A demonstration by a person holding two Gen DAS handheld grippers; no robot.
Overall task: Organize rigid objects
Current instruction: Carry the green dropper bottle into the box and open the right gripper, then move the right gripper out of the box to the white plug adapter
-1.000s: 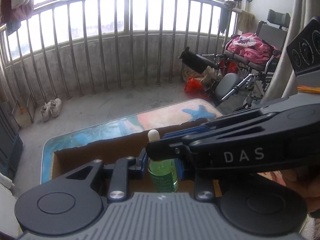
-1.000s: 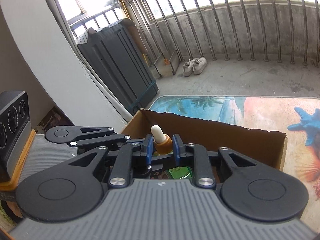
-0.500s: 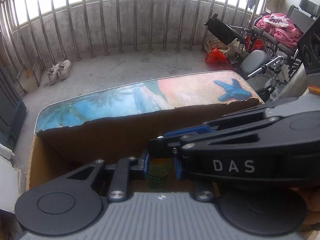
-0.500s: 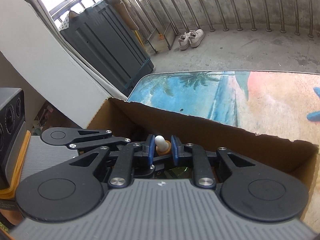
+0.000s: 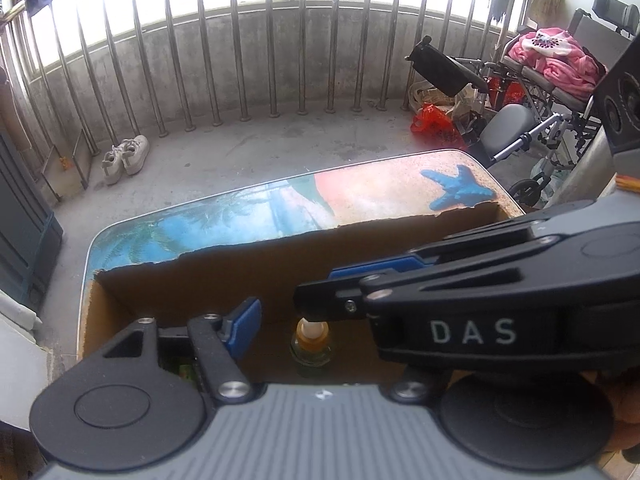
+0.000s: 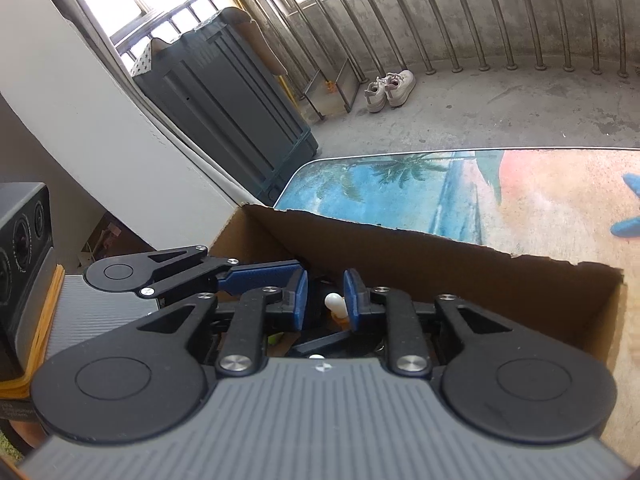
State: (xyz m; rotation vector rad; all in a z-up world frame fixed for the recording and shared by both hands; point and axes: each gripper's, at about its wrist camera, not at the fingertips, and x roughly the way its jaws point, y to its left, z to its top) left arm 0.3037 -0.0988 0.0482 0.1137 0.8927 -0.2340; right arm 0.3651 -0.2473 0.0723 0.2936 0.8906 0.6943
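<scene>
Both grippers reach into an open cardboard box [image 5: 248, 272] that stands on a beach-print table [image 5: 224, 216]. My left gripper [image 5: 308, 320] is open; only its left blue pad [image 5: 244, 320] shows, the right one is hidden behind the right gripper's body. A small orange-capped bottle [image 5: 311, 344] stands free on the box floor between the jaws. A bit of green [image 5: 185, 372] shows low left behind the finger. In the right wrist view my right gripper [image 6: 325, 300] is open, its pads apart around a white dropper tip [image 6: 335, 302] without gripping it. The box wall [image 6: 460, 264] is behind.
The right gripper's black body [image 5: 500, 312] crosses over the left one. A metal railing [image 5: 240, 60], white shoes [image 5: 124, 156], a wheelchair with pink cloth [image 5: 552, 64], a dark cabinet [image 6: 224, 92] and a black speaker [image 6: 20, 248] surround the table.
Both grippers lowered into the box and opened. The left let go of the green bottle; the right let go of the orange dropper bottle, which now stands free.
</scene>
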